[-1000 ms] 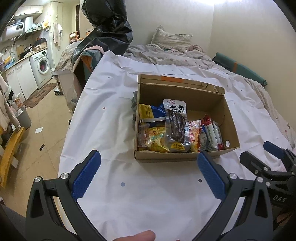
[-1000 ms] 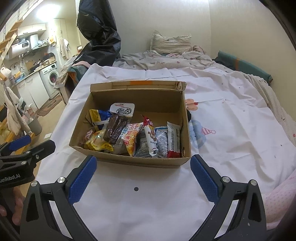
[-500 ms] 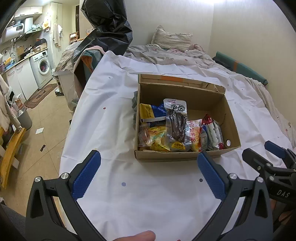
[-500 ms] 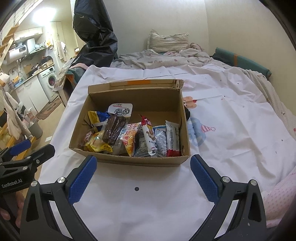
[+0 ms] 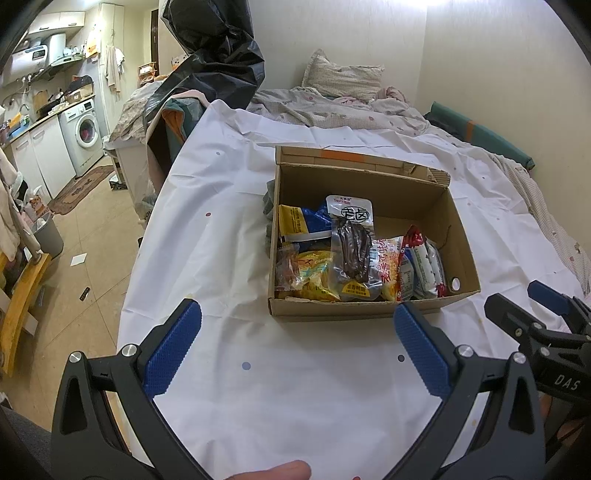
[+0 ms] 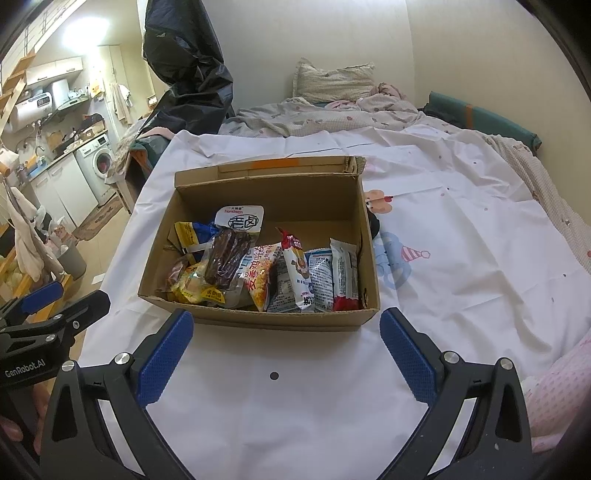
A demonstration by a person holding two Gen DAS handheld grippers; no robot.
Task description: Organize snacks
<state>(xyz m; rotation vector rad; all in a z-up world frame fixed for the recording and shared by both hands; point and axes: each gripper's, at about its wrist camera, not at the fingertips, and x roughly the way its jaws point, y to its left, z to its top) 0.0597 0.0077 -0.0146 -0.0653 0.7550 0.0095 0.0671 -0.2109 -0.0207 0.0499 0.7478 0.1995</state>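
Hiding lower packets, piled snacks point(image 6: 258, 269) fill the box point(image 6: 258, 317); both hand-held grippers point(image 5: 295, 343) point(image 6: 284, 343) gape wide, empty.

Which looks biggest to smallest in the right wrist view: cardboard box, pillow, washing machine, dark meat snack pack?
1. cardboard box
2. pillow
3. dark meat snack pack, close to the pillow in apparent size, so this order is unsure
4. washing machine

Pillow and washing machine are far back, so they look smaller than they are.

Both views are evenly lit and sharp at the centre, with soft shadows. A ceiling light point(image 6: 86, 31) flares at upper left in the right view (fisheye bending, dark vignette at every corner).
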